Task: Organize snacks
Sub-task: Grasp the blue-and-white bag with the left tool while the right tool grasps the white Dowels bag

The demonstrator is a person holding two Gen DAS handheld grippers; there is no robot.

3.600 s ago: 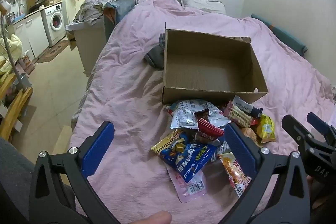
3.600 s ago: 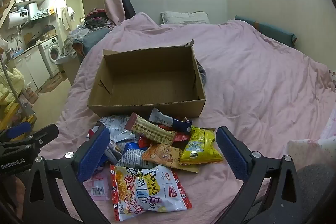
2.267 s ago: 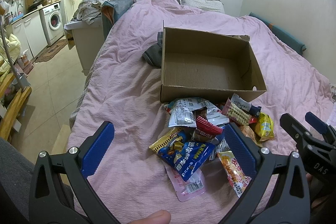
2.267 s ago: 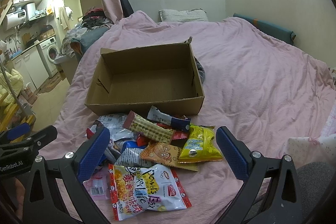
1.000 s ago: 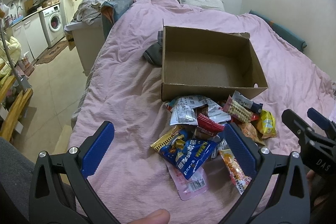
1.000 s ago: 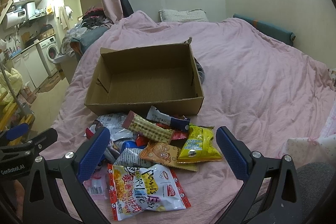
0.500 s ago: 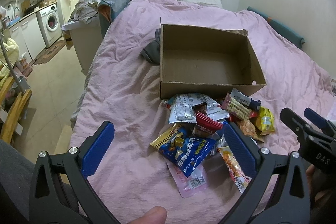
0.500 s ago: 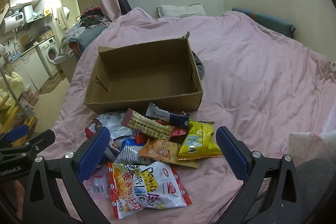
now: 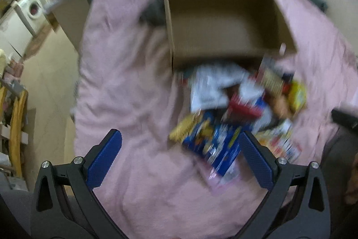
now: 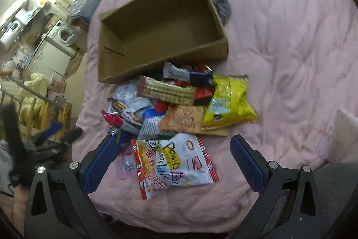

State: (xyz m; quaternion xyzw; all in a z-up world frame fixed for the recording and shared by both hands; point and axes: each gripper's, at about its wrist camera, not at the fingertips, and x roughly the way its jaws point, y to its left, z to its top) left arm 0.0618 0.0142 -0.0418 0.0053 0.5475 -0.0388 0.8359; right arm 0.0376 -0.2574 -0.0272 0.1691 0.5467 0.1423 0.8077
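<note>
Pink bed (image 10: 290, 37): snack pile (image 10: 179, 104) just beyond wide-apart right gripper (image 10: 173, 157) fingers.

On the bed (image 10: 290, 37), the cardboard box (image 10: 156, 33) sits at twelve o'clock from my tongs. The snack pile (image 10: 179, 104) lies just before its near wall, touching it. Behind the box's far corner, at one o'clock, lies a bundle of cloth (image 10: 220, 5).

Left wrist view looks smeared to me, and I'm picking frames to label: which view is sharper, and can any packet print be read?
Left wrist view: motion blur smears the cardboard box and the snack pile, no print readable. Right wrist view: much sharper, large lettering on the white packet shows; fisheye bends the edges, ceiling light glares at upper left.
</note>
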